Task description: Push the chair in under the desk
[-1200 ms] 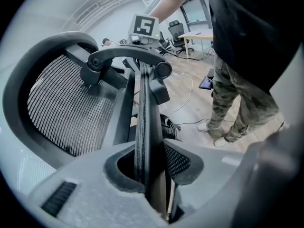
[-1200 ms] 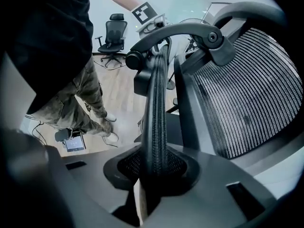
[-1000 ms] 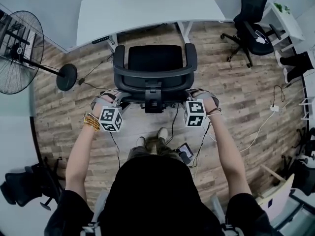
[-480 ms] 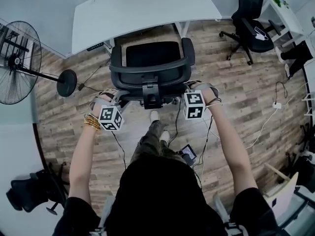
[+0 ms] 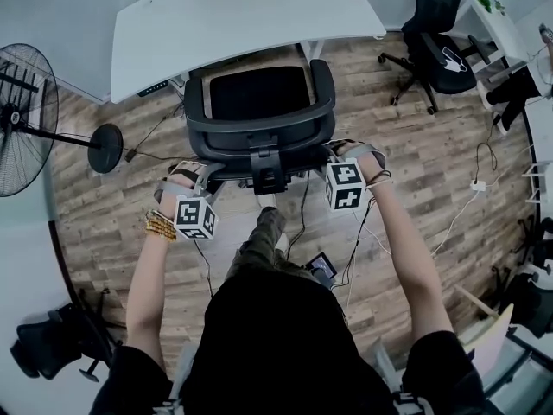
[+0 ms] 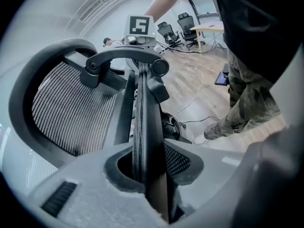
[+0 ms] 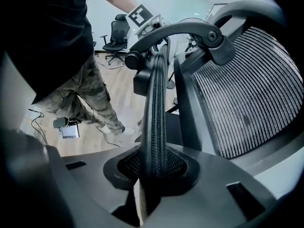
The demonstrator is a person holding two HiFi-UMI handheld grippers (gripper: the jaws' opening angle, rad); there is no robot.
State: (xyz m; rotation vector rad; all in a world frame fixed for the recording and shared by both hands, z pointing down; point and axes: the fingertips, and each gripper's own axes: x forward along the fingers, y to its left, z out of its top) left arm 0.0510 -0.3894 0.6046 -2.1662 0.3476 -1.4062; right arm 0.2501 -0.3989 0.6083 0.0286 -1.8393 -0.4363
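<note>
The head view shows one black chair (image 5: 259, 93), seat front at the edge of the white desk (image 5: 242, 15), and a second chair (image 5: 441, 37) well apart. The left gripper view shows the left gripper (image 6: 152, 189) clenched on the chair's back edge, and the right gripper view shows the right gripper (image 7: 152, 175) grasping the other edge

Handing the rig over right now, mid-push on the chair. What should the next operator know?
The left gripper is shut on the left edge of the chair back.
The right gripper is shut on its right edge.
The chair faces the desk, its front at the desk's near edge, not under it yet.
Done: both grips set, chair lined up.
Left: push forward until it sits under the desk, then release.
</note>
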